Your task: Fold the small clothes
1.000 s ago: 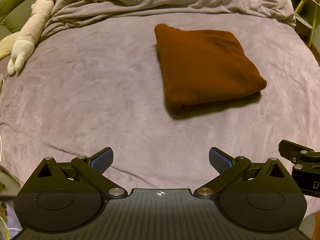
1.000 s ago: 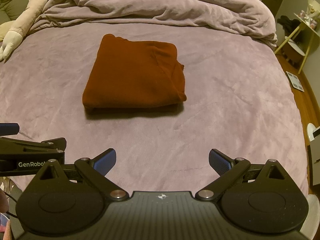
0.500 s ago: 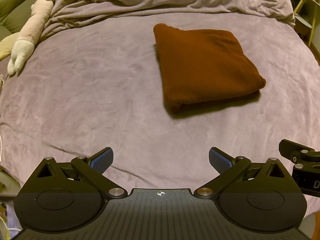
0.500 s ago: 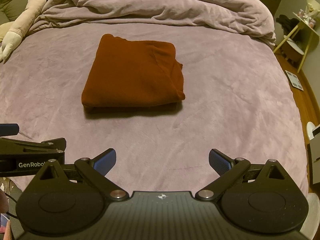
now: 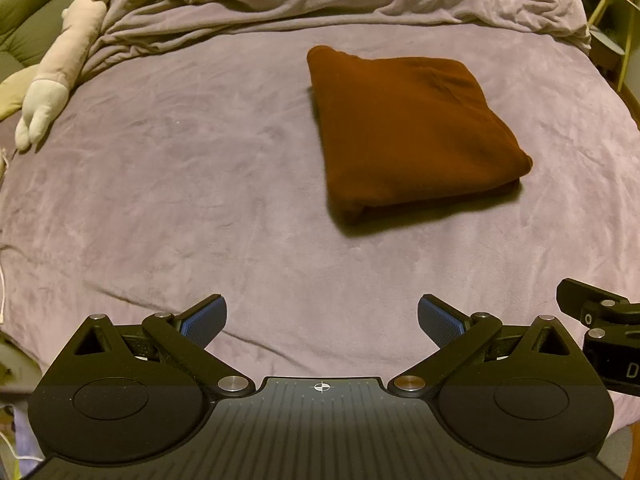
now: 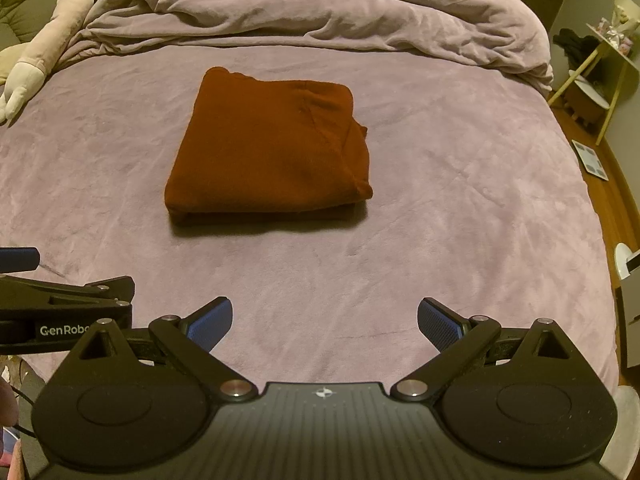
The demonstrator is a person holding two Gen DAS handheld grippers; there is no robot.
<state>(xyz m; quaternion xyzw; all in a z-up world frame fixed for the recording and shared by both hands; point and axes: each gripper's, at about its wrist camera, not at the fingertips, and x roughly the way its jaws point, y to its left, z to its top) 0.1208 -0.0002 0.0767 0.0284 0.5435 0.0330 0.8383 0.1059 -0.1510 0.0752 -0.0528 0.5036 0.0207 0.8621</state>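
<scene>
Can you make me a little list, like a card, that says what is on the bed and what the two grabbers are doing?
garment: brown folded garment, a neat rectangle lying flat
surface: purple blanket on the bed
duvet: rumpled purple duvet behind the garment
toy: pale plush toy at the bed's left edge
left gripper: open, holds nothing, near side of garment
right gripper: open, holds nothing
</scene>
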